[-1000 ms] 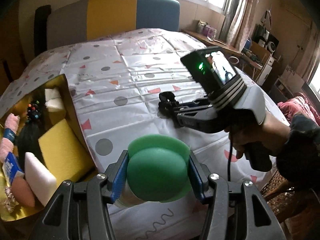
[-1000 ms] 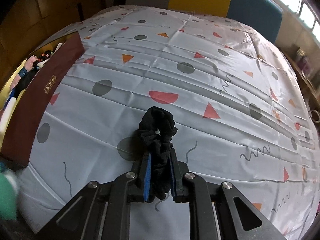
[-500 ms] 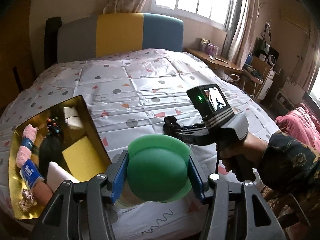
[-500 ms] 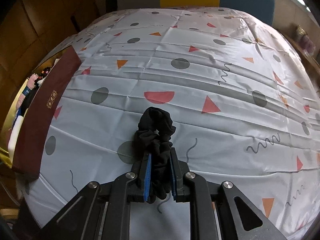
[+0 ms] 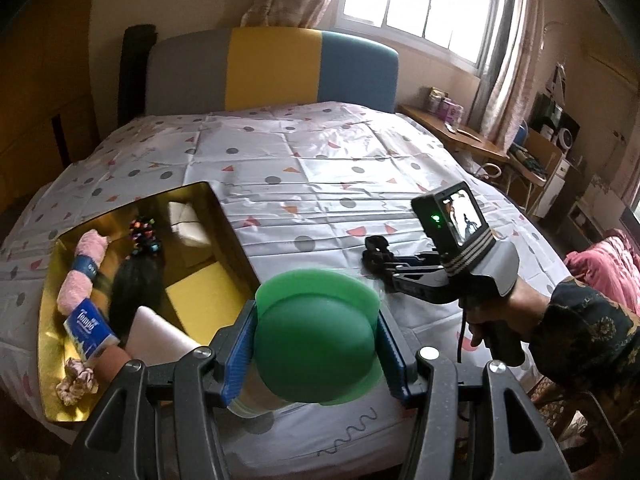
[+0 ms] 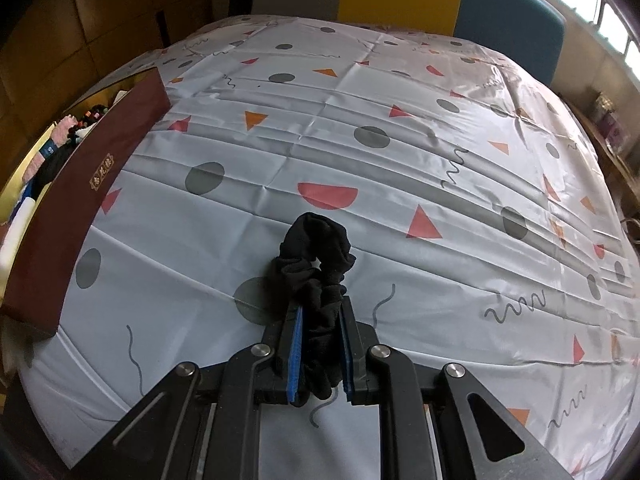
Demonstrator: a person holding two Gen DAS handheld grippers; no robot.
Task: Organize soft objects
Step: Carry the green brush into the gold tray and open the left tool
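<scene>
Left gripper (image 5: 316,354) clenched on a green foam dome (image 5: 316,336), raised above the near edge of the bed, pads pressing both sides of the round body. Right gripper (image 6: 320,356) clenched on a black scrunchie (image 6: 316,264), the loop sticking out forward past the fingertips and hanging just above the patterned sheet (image 6: 400,140). Further left from both, the open gold-lined box (image 5: 50,280), long axis running away from the camera, its brown outer wall facing the right gripper. Left gripper judged nearer to the box, so a short move leftward probably enough for the dome; a longer way over the brown wall for the scrunchie. Inside the box, from left to right: a pale scrunchie (image 5: 76,386) at the near corner, a pink rolled towel with blue band (image 5: 84,268), a blue Tempo tissue pack (image 5: 90,328), a dark hairpiece with colourful beads (image 5: 134,288), a white foam block (image 5: 160,336), a yellow sponge (image 5: 200,300), and a white packet (image 5: 186,220) at the far end. Little free floor left, mostly near the yellow sponge.
</scene>
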